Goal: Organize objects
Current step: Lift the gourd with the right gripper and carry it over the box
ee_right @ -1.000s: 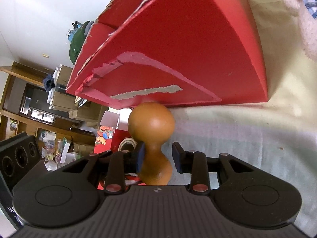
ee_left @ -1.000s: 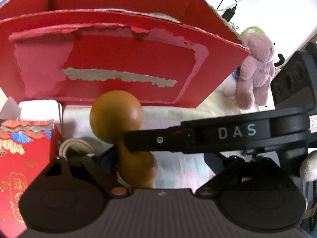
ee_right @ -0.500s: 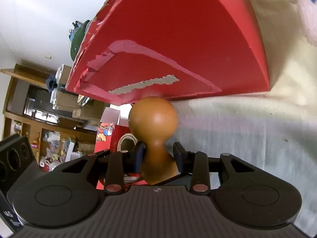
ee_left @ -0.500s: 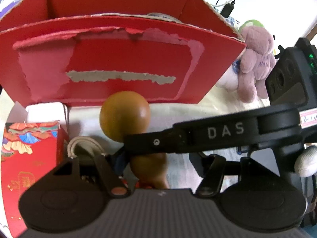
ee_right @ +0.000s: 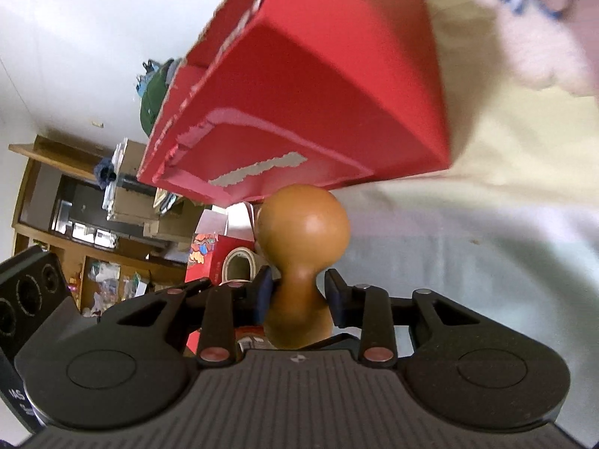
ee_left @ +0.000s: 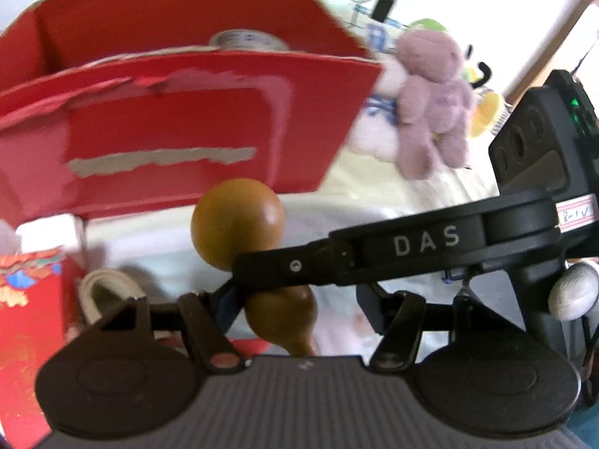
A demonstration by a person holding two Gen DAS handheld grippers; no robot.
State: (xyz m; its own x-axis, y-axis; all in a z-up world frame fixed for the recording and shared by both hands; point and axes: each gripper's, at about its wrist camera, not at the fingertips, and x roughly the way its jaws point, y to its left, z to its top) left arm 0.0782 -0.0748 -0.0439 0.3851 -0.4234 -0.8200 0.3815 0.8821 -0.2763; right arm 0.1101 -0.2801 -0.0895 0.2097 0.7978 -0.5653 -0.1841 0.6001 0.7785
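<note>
A brown wooden gourd (ee_left: 239, 224) is in front of the big red cardboard box (ee_left: 168, 134). My right gripper (ee_right: 299, 295) is shut on the gourd's (ee_right: 303, 232) narrow waist and holds it above the cloth. In the left wrist view the right gripper's finger, marked DAS (ee_left: 393, 250), crosses in from the right onto the gourd. My left gripper (ee_left: 299, 310) is open; its left finger (ee_left: 224, 307) is close beside the gourd's lower bulb and its right finger (ee_left: 374, 310) stands well apart. The red box (ee_right: 307, 93) is open at the top, with a tape roll (ee_left: 247, 39) inside.
A purple plush bear (ee_left: 434, 101) sits right of the box on the pale cloth (ee_left: 374, 202). A small patterned red box (ee_left: 33, 310) and a white tape roll (ee_left: 108, 292) lie at the left. A white egg-shaped thing (ee_left: 574, 295) is at the right edge. Shelves (ee_right: 75, 224) stand behind.
The gourd has risen with my right gripper and the box's top has come further into view. My left gripper has opened wider and let the gourd go.
</note>
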